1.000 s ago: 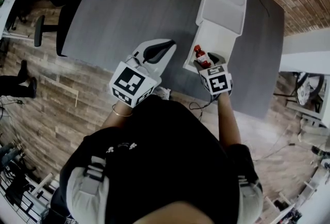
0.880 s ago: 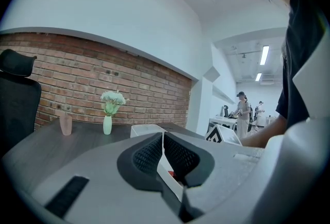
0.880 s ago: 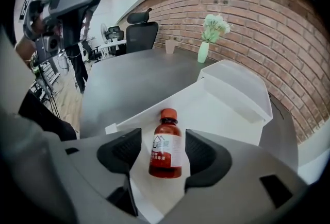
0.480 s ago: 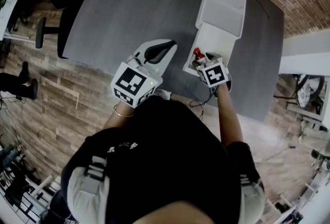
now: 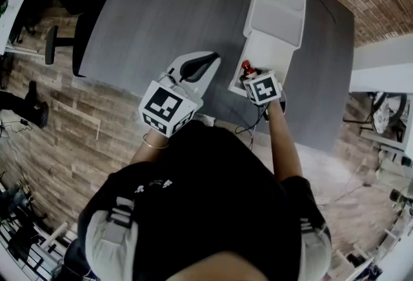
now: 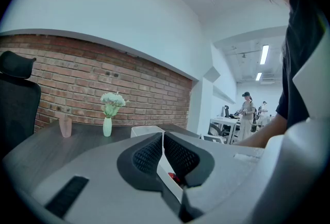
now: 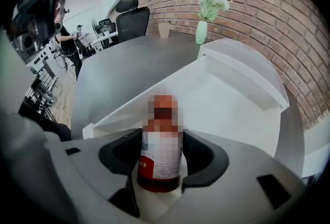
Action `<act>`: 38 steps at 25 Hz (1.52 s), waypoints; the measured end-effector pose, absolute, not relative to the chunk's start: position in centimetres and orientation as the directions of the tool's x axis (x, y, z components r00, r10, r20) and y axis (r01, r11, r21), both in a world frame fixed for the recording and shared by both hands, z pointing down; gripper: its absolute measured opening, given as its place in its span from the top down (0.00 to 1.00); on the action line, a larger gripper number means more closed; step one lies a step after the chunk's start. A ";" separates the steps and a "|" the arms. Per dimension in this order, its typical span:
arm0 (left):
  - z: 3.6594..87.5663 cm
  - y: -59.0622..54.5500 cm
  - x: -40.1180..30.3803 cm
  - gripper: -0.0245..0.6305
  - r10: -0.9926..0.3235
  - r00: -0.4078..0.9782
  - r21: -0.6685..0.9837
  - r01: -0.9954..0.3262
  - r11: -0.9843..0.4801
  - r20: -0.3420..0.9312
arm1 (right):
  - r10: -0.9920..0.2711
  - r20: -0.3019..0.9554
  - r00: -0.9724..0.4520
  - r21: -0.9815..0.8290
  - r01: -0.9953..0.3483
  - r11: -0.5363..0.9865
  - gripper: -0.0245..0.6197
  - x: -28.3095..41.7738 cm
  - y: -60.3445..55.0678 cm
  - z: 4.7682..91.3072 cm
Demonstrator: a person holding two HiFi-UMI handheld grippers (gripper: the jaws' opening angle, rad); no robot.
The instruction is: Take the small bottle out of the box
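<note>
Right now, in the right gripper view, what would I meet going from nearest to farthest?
small bottle → white box → vase with flowers → brick wall

1. Table (image 5: pixel 161 21): dark grey top with a faint wood grain; matt and smooth.
2. Box (image 5: pixel 274 15): white, plastic by its look; smooth walls with a low sheen.
3. Small bottle (image 7: pixel 160 161): glossy dark red body, plastic or glass not determinable; white paper-like label, matt, printed.
4. Left gripper (image 6: pixel 163 136): pale grey hard plastic shell, smooth and matt. Its pads (image 6: pixel 147 156) are black, rubbery and finely dimpled.
5. Wall (image 7: pixel 268 6): red brick, rough, with pale mortar joints.
6. Floor (image 5: pixel 71 124): wood-look planks, dull finish.
7. Vase (image 6: pixel 107 126): pale green, smooth, slightly glossy.
8. Shirt (image 5: pixel 206 196): black cloth, matt.
</note>
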State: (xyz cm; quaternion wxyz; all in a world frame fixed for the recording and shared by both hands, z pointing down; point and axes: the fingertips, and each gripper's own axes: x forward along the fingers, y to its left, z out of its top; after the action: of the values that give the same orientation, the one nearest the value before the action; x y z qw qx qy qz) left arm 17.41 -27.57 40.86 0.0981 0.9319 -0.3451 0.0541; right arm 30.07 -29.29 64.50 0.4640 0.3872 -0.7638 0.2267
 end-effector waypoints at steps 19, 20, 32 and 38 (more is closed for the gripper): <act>40.3 -26.7 16.7 0.96 -0.637 0.754 0.119 -0.656 -0.746 0.163 | -0.487 0.831 -0.270 0.039 -0.844 0.535 0.62 30.9 -29.4 63.8; 40.3 -26.6 16.5 0.96 -0.637 0.752 0.118 -0.657 -0.745 0.167 | -0.506 0.819 -0.272 0.035 -0.856 0.516 0.62 31.1 -29.5 63.5; 39.7 -26.3 17.1 0.96 -0.605 0.777 0.095 -0.624 -0.775 0.174 | -0.698 0.631 -0.340 -0.120 -0.931 0.345 0.62 31.7 -28.7 56.8; 39.5 -25.3 18.5 0.96 -0.558 0.809 0.082 -0.578 -0.812 0.184 | -0.770 0.526 -0.362 -0.142 -0.930 0.340 0.62 31.3 -27.0 52.2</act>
State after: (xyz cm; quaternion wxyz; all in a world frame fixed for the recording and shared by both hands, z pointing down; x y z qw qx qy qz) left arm 18.53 -25.30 39.50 0.0673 0.9488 -0.2992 0.0758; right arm 31.25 -26.99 52.24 0.1870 0.5330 -0.7970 0.2139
